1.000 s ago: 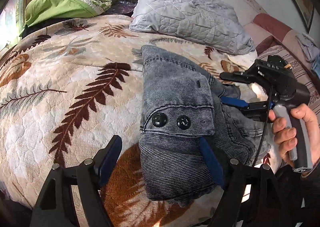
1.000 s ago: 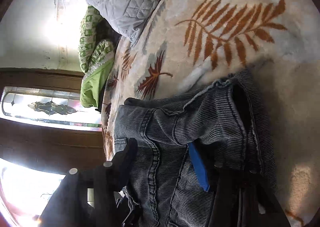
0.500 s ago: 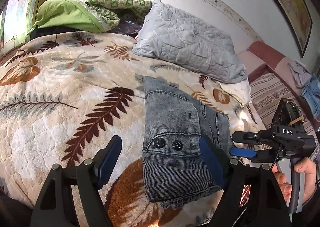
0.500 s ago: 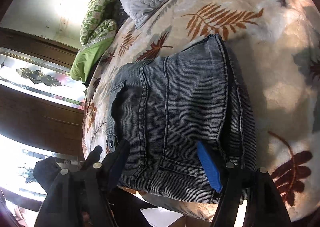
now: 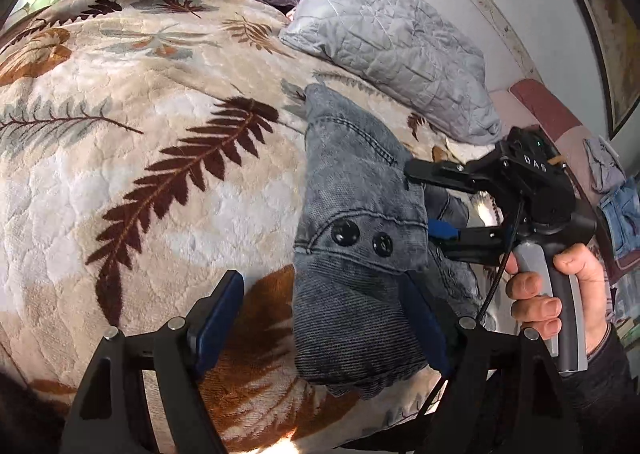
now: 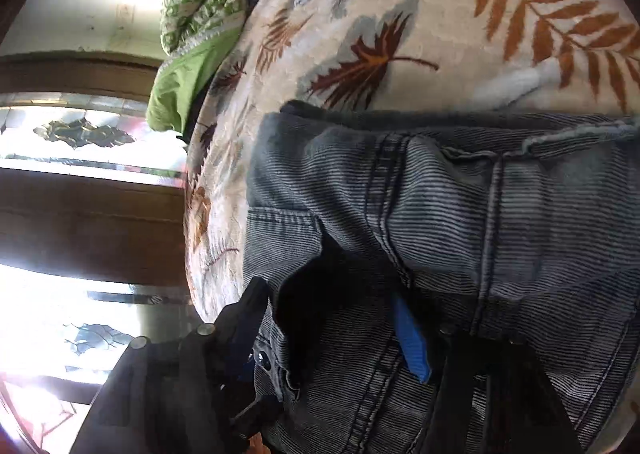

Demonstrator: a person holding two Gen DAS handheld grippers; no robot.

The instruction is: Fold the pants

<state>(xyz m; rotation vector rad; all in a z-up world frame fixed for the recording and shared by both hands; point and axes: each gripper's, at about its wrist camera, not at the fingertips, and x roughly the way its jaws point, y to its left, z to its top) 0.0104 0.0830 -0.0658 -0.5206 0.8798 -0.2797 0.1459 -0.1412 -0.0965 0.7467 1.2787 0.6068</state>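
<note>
The cream leaf-patterned fleece bed blanket [image 5: 132, 221] carries the folded grey denim pants [image 5: 356, 254] near its front edge. The left gripper [image 5: 320, 318] is spread. The right gripper [image 5: 434, 199], its jaws just closing, straddles their upper layers, likely neatening the final fold; pressing flat comes next.

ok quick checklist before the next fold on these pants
1. folded grey denim pants lying flat on the leaf-patterned fleece blanket: ok
2. left gripper open, near end of the pants between its fingers: ok
3. right gripper has just been closing with a denim fold between its fingers; firm hold: cannot tell
4. grey quilted pillow apart from the pants: ok
5. folded edges lined up: cannot tell, far side hidden
</note>
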